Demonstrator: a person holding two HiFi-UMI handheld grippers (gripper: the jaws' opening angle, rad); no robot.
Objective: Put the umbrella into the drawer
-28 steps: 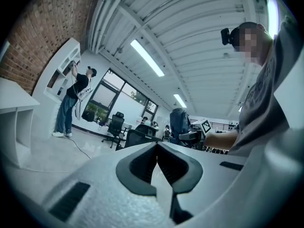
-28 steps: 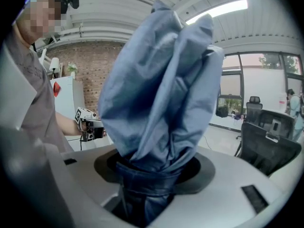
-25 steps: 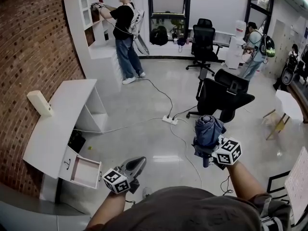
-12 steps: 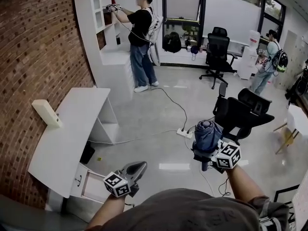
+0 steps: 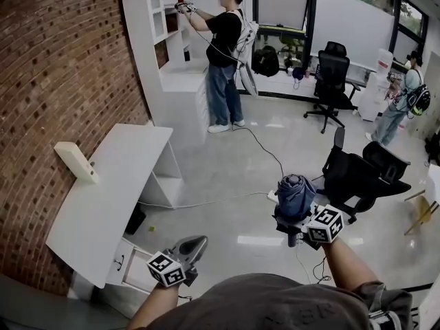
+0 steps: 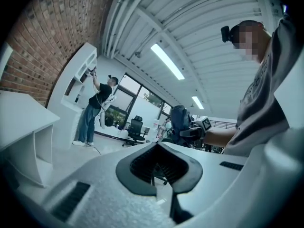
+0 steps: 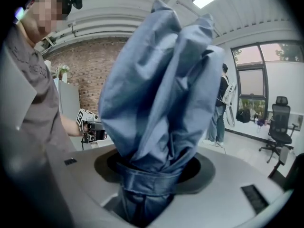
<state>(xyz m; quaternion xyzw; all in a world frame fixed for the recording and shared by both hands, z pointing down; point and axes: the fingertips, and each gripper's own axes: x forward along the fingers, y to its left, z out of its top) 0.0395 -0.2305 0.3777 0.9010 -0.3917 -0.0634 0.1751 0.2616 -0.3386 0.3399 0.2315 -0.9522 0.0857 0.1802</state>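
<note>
A white table (image 5: pixel 117 184) stands against the brick wall (image 5: pixel 48 81), with 1 cream block (image 5: pixel 77 161) lying near its wall edge. Further along, a person in a black top (image 5: pixel 225 53) reaches up into a tall white shelf unit (image 5: pixel 161 60). 1 black office chair (image 5: pixel 362 174) stands on the glossy floor (image 5: pixel 227 163), a 2nd chair (image 5: pixel 333 71) stands by the windows, and a white cable (image 5: pixel 265 150) runs to what looks like a power strip (image 5: pixel 273 196).
</note>
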